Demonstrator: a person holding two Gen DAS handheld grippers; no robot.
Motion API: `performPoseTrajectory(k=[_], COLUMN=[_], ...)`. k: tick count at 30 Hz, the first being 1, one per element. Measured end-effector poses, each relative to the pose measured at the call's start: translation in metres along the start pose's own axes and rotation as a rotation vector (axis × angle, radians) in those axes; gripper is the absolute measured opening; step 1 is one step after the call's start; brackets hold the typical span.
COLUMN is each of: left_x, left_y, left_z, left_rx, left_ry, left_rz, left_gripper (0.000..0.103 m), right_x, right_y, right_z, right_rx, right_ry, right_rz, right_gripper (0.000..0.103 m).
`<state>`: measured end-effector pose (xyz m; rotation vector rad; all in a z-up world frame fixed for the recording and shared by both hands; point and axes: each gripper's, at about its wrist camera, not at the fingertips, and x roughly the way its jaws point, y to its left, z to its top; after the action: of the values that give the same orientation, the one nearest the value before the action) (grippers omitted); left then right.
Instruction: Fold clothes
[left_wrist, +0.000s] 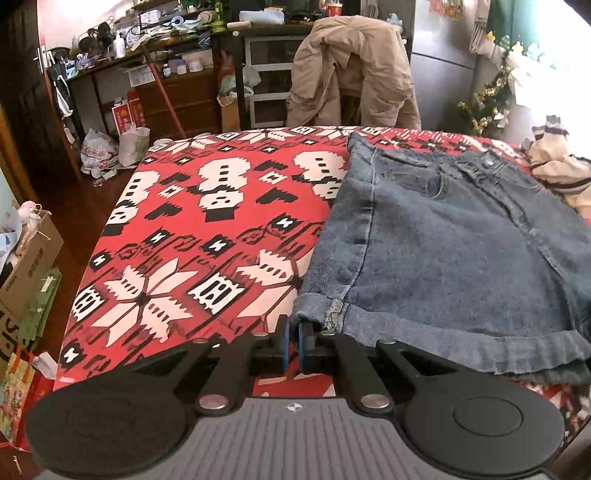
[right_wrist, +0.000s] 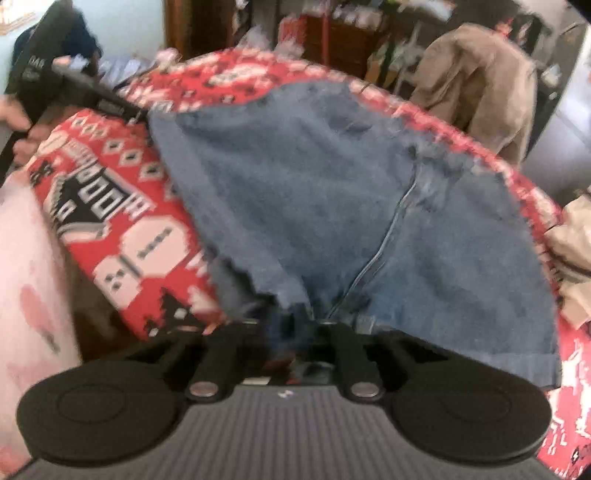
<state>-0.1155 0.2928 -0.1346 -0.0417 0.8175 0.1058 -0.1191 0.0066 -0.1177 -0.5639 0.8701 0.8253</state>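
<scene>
On the red patterned cloth (left_wrist: 207, 229) covering the table, the denim shorts (left_wrist: 454, 251) lie flat toward the right half, waistband and button at the far edge, rolled cuffs at the near edge. My left gripper (left_wrist: 293, 341) sits low at the near left cuff corner; its blue pads (left_wrist: 283, 343) stand almost together with only a thin slit between them, and the cuff's corner meets their tips, though I cannot tell whether any fabric is actually pinched. In the right wrist view, which is blurred, my right gripper (right_wrist: 295, 325) meets the near edge of the shorts (right_wrist: 332, 192) at the crotch seam; the denim covers its fingertips, so I cannot tell how far they are parted. Beyond the table, a tan jacket (left_wrist: 351, 70) hangs over a chair; a striped cream garment (left_wrist: 557, 166) lies at the far right.
</scene>
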Motion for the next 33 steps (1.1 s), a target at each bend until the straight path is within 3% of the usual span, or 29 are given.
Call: performPoseTrajectory(k=[4,10,13,14,16,18,21,23,25,27,29,31,33], left_x=[0.002,0.014,0.014,0.014,0.015,0.014,0.012,0.007,0.000,-0.012,-0.027,-0.043,-0.056], left_y=[0.009,0.030,0.029,0.028,0.029,0.030,0.031,0.034,0.036,0.034,0.027,0.016,-0.002], left_z=[-0.001,-0.001,0.001,0.001,0.002,0.003,0.001,0.001,0.001,0.004,0.008,0.012,0.014], left_rx=[-0.052,-0.216,-0.225,-0.226,-0.238,-0.250,-0.259,-0.273,-0.280,-0.264,-0.219,-0.182,-0.152], left_ry=[0.030,0.091,0.101,0.104,0.110,0.112,0.105,0.087,0.075,0.059,0.035,0.005,-0.027], left_rz=[-0.024,-0.068,-0.066,-0.063,-0.064,-0.067,-0.051,-0.039,-0.041,-0.035,-0.025,-0.035,-0.060], left_gripper=[0.005,0.005,0.005,0.005,0.005,0.005,0.019,0.027,0.028,0.028,0.028,0.038,0.045], right_x=[-0.013,-0.003,-0.005,-0.006,-0.011,-0.014,-0.022,-0.032,-0.041,-0.046,-0.051,-0.056,-0.058], right_y=[0.009,0.034,0.027,0.023,0.019,0.015,0.001,-0.008,-0.013,-0.019,-0.024,-0.030,-0.038], right_z=[-0.006,-0.018,-0.016,-0.014,-0.016,-0.019,-0.020,-0.019,-0.019,-0.017,-0.015,-0.014,-0.012], right_rx=[-0.202,-0.374,-0.297,-0.261,-0.216,-0.204,-0.122,-0.067,-0.042,-0.032,-0.014,0.000,0.024], right_ry=[0.025,0.041,0.051,0.060,0.067,0.058,0.031,-0.012,-0.059,-0.079,-0.114,-0.135,-0.145], right_rz=[0.019,-0.001,0.048,0.075,0.162,0.136,0.143,0.153,0.141,0.156,0.145,0.113,0.104], right_gripper=[0.005,0.006,0.006,0.000,0.000,0.001,0.003,0.015,0.031,0.033,0.050,0.061,0.066])
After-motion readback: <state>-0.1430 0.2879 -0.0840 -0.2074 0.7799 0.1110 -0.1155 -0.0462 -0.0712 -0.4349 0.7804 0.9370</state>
